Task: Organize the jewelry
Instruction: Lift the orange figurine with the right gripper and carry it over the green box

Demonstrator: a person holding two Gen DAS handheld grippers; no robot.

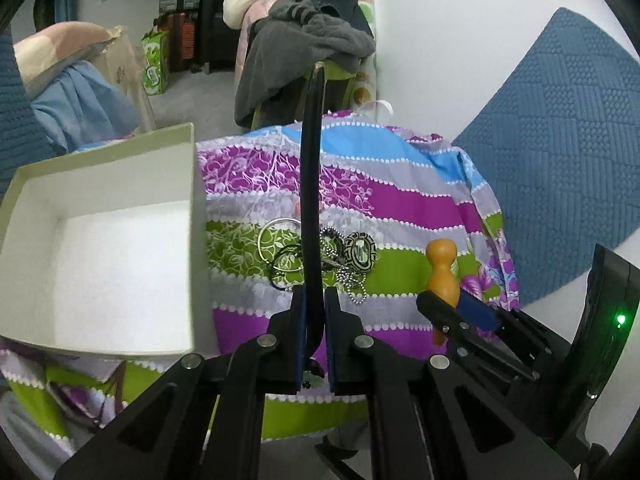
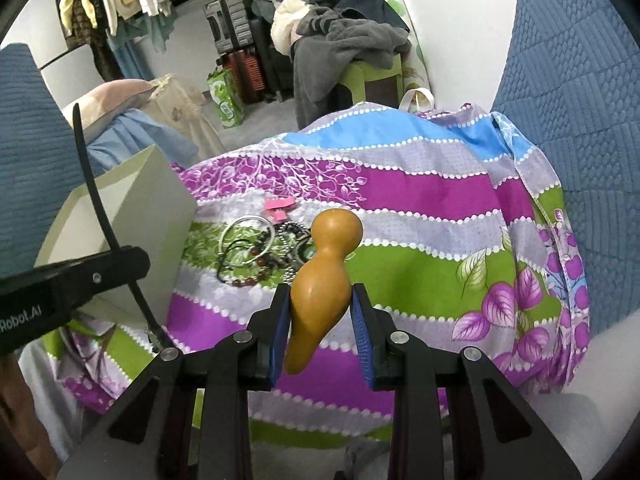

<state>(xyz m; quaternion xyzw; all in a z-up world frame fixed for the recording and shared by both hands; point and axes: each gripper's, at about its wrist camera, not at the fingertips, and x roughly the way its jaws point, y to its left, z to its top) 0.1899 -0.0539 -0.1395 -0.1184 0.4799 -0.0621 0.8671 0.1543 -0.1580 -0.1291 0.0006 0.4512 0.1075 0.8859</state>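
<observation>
My left gripper [image 1: 314,300] is shut on a long black strap [image 1: 311,184] that stands upright; the strap also shows in the right wrist view [image 2: 94,196]. My right gripper [image 2: 320,296] is shut on an orange gourd-shaped pendant [image 2: 320,276], also seen in the left wrist view [image 1: 440,272]. A pile of jewelry [image 1: 320,252] lies on the striped floral cloth [image 1: 420,208]: a silver bangle [image 2: 246,240], a ball chain, an oval patterned pendant [image 1: 361,253], dark red beads [image 2: 252,276] and a pink clip [image 2: 278,204]. An empty white box [image 1: 100,248] stands left of the pile.
A blue quilted cushion [image 1: 560,152] leans against the white wall on the right. Behind the cloth stands a green stool [image 2: 372,76] heaped with grey clothes [image 1: 304,48]. Suitcases, a green bag and hanging clothes are farther back.
</observation>
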